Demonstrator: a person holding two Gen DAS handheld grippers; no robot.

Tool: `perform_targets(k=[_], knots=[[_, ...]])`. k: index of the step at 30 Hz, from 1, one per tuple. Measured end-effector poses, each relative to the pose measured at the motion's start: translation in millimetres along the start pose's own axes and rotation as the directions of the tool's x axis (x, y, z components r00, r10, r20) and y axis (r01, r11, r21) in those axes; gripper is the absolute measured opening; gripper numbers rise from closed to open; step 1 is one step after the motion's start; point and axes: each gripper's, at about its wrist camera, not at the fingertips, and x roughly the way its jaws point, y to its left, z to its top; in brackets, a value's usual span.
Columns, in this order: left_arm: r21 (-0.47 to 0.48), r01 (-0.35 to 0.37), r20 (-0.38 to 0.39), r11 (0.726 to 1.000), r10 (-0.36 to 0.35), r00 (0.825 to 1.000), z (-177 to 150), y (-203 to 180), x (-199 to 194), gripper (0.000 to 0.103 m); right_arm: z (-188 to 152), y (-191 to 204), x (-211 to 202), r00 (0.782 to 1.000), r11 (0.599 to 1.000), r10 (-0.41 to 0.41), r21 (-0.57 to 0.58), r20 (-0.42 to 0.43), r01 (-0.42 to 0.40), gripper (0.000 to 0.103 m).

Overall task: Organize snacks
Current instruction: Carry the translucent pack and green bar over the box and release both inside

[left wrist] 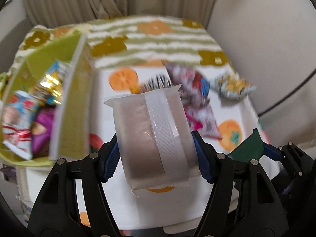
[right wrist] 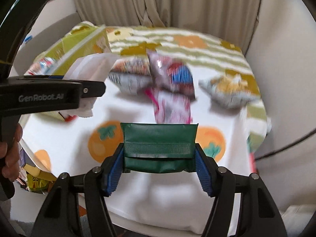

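Left gripper (left wrist: 156, 148) angled downward above the table (left wrist: 197, 201), pinching a translucent brown snack packet (left wrist: 152, 138) beside the green box (left wrist: 75, 90). Right gripper (right wrist: 160, 162) angled downward, clamping a green snack packet (right wrist: 159, 138) above the table.

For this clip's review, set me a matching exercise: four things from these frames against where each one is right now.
Things:
1. frosted packet with brown filling
2. dark green packet
3. purple packet
4. yellow-and-white snack bag

Places:
A. lying on the tablecloth
B. inside the green box
C. in the left hand-held gripper
D. in the right hand-held gripper

Pairs: 1-C, 2-D, 3-B, 4-A
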Motion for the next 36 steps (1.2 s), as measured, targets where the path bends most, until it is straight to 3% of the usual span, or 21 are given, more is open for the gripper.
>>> perform_targets(k=[7,15,23,31,32,33,34,36], knots=[[-0.087,-0.04,0.127,0.995,0.051,0.991,37,49,-71,0.064,59,21,-36,0.992,0.993,0.088,-0.085,0.092,-0.08,0.062],[-0.144,-0.117,0.174,0.983,0.141,0.974,67,136,-98,0.064,139,77,-33,0.973,0.977,0.169,-0.152,0.155,-0.146,0.062],[-0.155,-0.136,0.123,0.979,0.155,0.98,100,239,-78,0.064,202,146,6,0.965,0.973,0.213,-0.122,0.154,-0.196,0.062],[-0.11,-0.094,0.03,0.99,0.097,0.995,125,306,-20,0.066,239,198,57,0.977,0.981,0.191,-0.041,0.096,-0.188,0.062],[-0.1,-0.094,0.022,0.991,0.096,0.995,126,310,-14,0.071,241,201,62,0.978,0.982,0.188,-0.029,0.087,-0.186,0.062],[-0.09,-0.093,0.012,0.992,0.094,0.995,126,312,-8,0.087,243,204,69,0.981,0.984,0.181,-0.013,0.076,-0.18,0.062],[-0.082,-0.094,0.008,0.992,0.095,0.995,124,315,-3,0.097,243,205,73,0.982,0.984,0.175,-0.004,0.069,-0.176,0.062],[-0.073,-0.091,0.015,0.993,0.092,0.996,119,319,4,0.102,244,209,83,0.985,0.986,0.166,0.016,0.05,-0.167,0.062]])
